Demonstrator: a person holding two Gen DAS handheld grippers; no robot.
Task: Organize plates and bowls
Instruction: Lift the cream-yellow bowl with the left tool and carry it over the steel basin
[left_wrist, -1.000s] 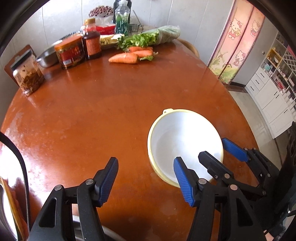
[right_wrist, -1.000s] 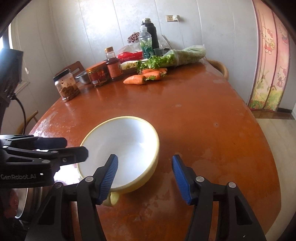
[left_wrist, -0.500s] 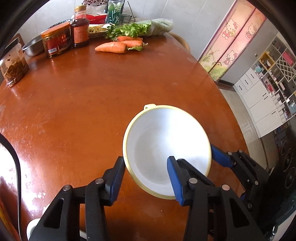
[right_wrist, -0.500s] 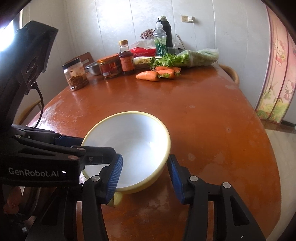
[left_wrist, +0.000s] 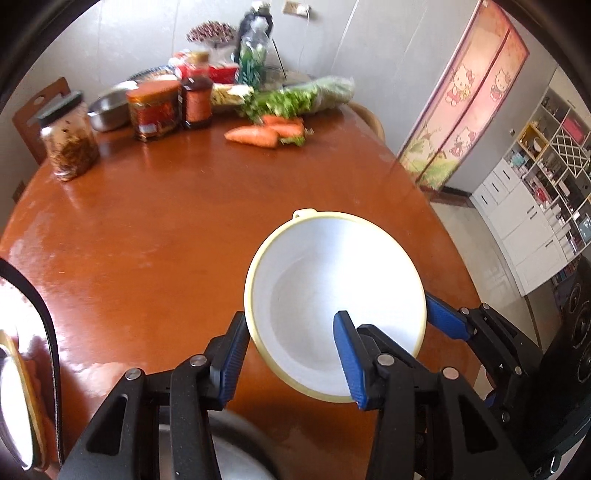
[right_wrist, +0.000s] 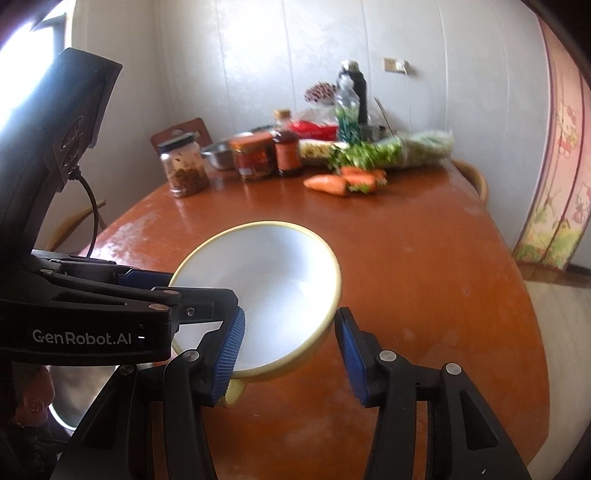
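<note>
A white bowl (left_wrist: 332, 277) with a yellow rim hangs tilted a little above the brown round table (left_wrist: 147, 229), held from two sides. My left gripper (left_wrist: 290, 360) is shut on its near wall, one blue pad outside and one inside. At the bowl's right rim the right gripper (left_wrist: 443, 321) shows. In the right wrist view the bowl (right_wrist: 266, 266) fills the middle, and my right gripper (right_wrist: 290, 354) is shut on its near rim, beside a small yellow tab (right_wrist: 232, 395). The left gripper (right_wrist: 147, 295) reaches in from the left.
Jars (left_wrist: 70, 144), a sauce bottle (left_wrist: 195, 103), carrots (left_wrist: 258, 134), bagged greens (left_wrist: 306, 96) and a steel basin (left_wrist: 109, 110) crowd the table's far end. A shiny metal vessel (left_wrist: 229, 443) lies under my left gripper. White shelves (left_wrist: 535, 206) stand at the right.
Both grippers closed on the bowl's rim from opposite sides. The bowl has come up off the table and tilted, and both hands have risen with it.
</note>
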